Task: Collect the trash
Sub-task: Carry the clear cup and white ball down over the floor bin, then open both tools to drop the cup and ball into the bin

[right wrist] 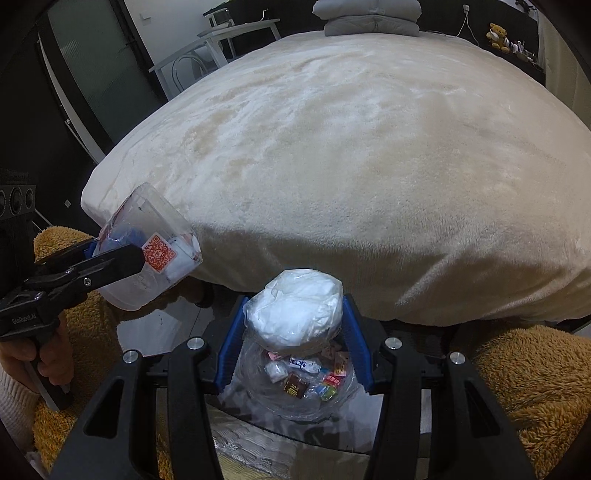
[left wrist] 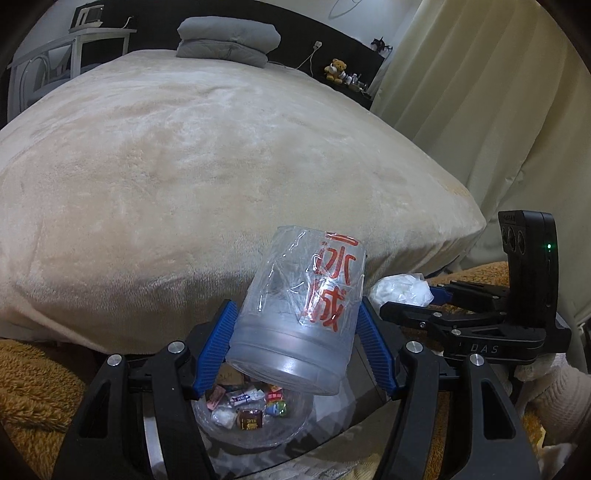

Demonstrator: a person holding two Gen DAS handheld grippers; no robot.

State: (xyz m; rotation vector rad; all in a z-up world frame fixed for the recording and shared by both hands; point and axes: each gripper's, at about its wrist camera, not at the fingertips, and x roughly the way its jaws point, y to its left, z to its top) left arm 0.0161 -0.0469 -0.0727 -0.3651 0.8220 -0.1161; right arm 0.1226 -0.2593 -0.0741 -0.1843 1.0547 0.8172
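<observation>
My left gripper (left wrist: 297, 314) is shut on a clear plastic cup with red lettering (left wrist: 299, 314), tilted with its mouth down over a clear bag of wrappers (left wrist: 251, 413). The cup also shows in the right wrist view (right wrist: 147, 251), at the left, with a QR label. My right gripper (right wrist: 293, 317) is shut on a white crumpled wad in clear plastic (right wrist: 295, 306), held just above the same bag of wrappers (right wrist: 306, 380). In the left wrist view the right gripper (left wrist: 406, 299) sits at the right with the white wad (left wrist: 400, 290).
A bed with a beige fleece blanket (left wrist: 207, 166) fills the space ahead, with a folded grey quilt (left wrist: 229, 40) at its far end. Orange fuzzy fabric (right wrist: 535, 373) lies on both sides. A cream curtain (left wrist: 480, 92) hangs at the right. A white desk (right wrist: 236, 33) stands far left.
</observation>
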